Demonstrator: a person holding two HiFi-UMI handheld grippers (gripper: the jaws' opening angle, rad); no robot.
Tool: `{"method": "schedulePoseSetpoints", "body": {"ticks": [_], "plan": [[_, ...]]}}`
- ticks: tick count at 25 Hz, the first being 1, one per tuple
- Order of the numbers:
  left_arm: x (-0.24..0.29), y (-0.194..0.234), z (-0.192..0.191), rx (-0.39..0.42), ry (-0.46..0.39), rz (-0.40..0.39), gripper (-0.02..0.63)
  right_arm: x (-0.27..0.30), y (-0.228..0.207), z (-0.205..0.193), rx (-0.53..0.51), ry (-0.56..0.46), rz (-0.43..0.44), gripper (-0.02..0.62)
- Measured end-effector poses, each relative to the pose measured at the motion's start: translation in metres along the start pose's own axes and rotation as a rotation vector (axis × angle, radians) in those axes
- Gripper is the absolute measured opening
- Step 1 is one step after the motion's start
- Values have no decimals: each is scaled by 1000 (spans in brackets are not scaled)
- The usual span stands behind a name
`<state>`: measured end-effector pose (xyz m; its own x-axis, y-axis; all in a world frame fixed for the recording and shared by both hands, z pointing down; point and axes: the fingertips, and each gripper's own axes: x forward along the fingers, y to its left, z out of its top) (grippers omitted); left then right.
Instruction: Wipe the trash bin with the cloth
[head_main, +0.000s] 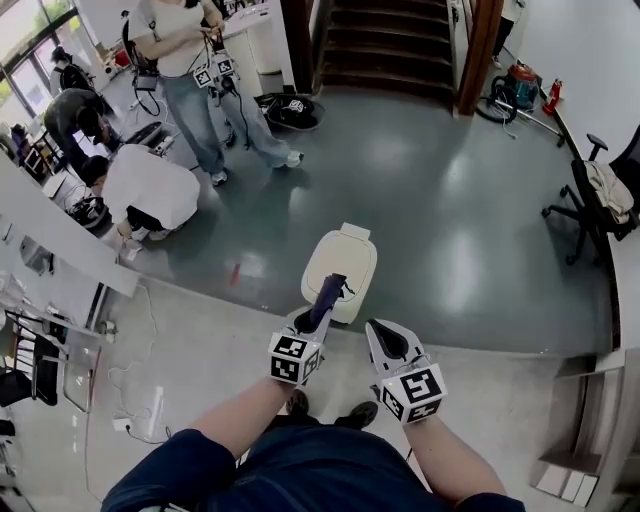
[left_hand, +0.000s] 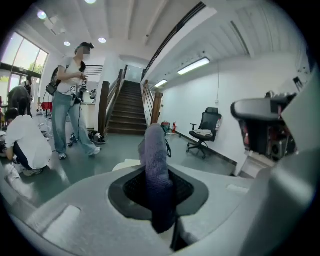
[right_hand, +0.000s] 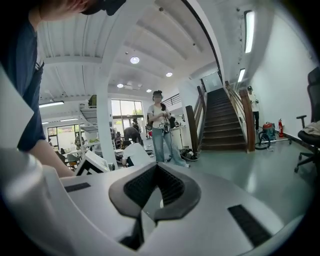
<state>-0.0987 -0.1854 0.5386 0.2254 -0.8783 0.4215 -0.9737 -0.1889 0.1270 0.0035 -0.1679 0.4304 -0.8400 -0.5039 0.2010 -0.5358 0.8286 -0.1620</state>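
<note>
My left gripper (head_main: 312, 322) is pinching the cloth (head_main: 328, 295). The cloth stands up out of the jaws, so a free end can meet the bin (head_main: 345, 255). The bin stands on the floor (head_main: 450, 230) at 12 o'clock, just beyond both grippers. My right gripper (head_main: 373, 328) is pressed together on nothing, I think free to steady the bin.

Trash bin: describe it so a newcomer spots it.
From the staircase, come down across the grey-green floor to its near edge. The trash bin stands there alone: a cream, rounded box with a lid, behind the purple cloth in the left gripper.
</note>
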Motion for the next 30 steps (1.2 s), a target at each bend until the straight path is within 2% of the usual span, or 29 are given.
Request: {"method": "schedulePoseSetpoints", "body": {"ticks": [8,13,18,22,30], "plan": [[-96,3,90,-57,-216,-135,52,20,55,35,-34,-20,-8,5],[-144,-2,129,-28,-313,-225,52,22,90,52,-46,-51,-21,5],[-179,-1,129,-26,-340,-298,52,22,113,48,-22,-57,-67,5],[-185,-4,119,-40,-336,-349,52,23,121,46,-5,-62,-94,5],[-189,-26,125,-31,-343,-340,52,15,119,54,-14,-74,-52,5]]}}
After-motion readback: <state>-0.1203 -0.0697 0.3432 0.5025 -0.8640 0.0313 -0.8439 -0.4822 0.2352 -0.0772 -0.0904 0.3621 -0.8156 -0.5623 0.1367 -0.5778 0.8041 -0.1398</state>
